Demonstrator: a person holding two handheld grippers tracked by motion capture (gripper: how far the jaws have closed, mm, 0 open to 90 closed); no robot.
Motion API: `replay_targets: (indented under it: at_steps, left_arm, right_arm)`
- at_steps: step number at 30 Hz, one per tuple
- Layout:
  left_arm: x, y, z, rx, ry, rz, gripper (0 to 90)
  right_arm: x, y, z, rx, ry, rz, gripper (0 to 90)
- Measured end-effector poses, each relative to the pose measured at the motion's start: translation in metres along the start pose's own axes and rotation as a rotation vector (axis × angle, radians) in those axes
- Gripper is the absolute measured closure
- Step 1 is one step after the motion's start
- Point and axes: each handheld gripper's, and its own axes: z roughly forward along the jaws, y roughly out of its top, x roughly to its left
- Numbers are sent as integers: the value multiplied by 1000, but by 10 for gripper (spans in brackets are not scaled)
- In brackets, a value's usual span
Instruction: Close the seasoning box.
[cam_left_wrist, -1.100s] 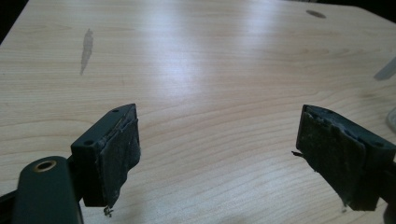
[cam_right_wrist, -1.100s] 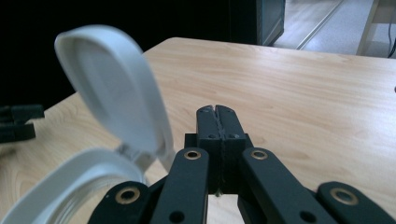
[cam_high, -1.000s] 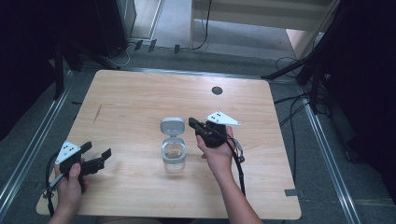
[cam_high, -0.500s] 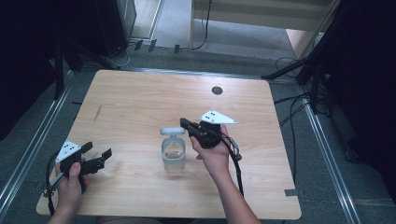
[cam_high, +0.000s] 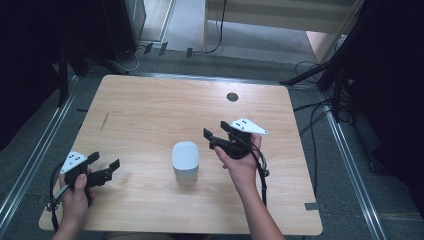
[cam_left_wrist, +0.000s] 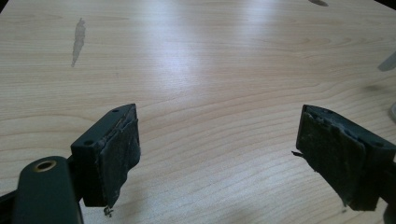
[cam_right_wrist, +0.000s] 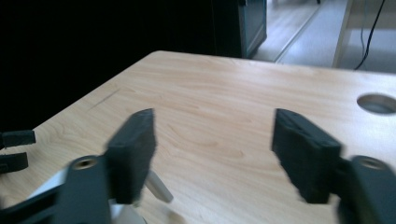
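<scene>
white lidded jar (cam_high: 185, 161) on wooden table (cam_high: 150, 110); left gripper (cam_high: 111, 169) spread, right gripper (cam_high: 210, 139) spread beside jar.

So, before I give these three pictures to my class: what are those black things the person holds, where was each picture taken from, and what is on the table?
A person sits at a wooden table and holds a hand-operated tool in each hand. Each ends in black two-jawed tongs. One picture looks down from above: the left tongs show at its left, the right tongs near the middle. The other two come from small cameras riding on the tools, looking along their jaws. Both pairs stand open and hold nothing. Between them stands a small clear container with a grey lid, lid closed. Farther back is a round hole in the tabletop.
</scene>
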Motion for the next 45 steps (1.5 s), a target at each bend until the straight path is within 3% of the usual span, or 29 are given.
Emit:
replay_targets:
  at_steps: [4,7,13,25,39,45]
  left_arm:
    - [0,0,0,1,3,0,136]
    - [-1,0,1,5,5,3,137]
    - [-1,0,1,4,5,5,137]
    - [-2,0,1,5,9,11,137]
    - [-2,0,2,8,9,17,137]
    - [-3,0,1,8,10,18,137]
  right_arm:
    - [-8,-6,-11,12,-9,-27,215]
    - [-18,-14,-20,14,-44,0,216]
    - [-32,-26,-33,9,-66,28,218]
    - [-51,-48,-59,34,-107,39,222]
    - [-82,-81,-97,52,-214,76,229]
    - [-91,-92,-110,56,-236,99,231]
